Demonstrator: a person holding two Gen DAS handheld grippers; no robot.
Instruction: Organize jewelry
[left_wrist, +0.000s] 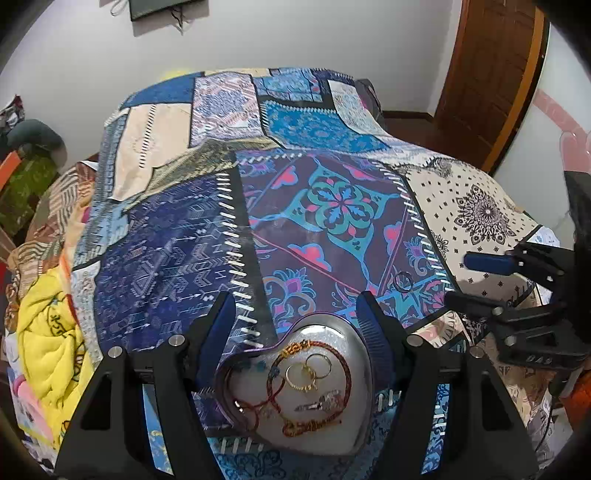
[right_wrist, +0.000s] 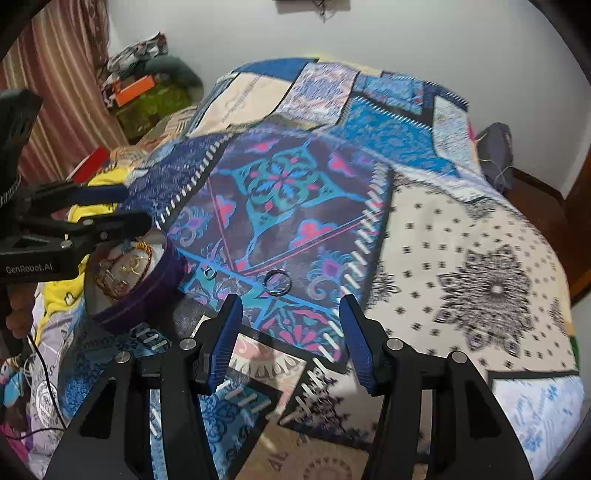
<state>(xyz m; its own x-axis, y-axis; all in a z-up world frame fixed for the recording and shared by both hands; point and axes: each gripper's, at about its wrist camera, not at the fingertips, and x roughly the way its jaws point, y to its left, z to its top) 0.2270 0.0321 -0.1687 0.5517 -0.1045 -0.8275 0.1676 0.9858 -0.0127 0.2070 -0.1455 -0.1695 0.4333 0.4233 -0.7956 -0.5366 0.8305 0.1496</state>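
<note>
Both tools wide: left tool (left_wrist: 297, 314) astride heart box (left_wrist: 299, 387); right tool (right_wrist: 291, 314) near ring (right_wrist: 277, 282).

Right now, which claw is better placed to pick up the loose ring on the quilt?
Right claw: open, the ring lies just ahead between its fingers. Left claw straddles the heart-shaped box.

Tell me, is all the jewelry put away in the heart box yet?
Almost. The heart box already holds bracelets and gold rings. Neither gripper carries anything: the left gripper sits open around the box, and the right gripper is open just in front of a dark ring lying on the bedspread. A smaller ring nearby also waits.
</note>
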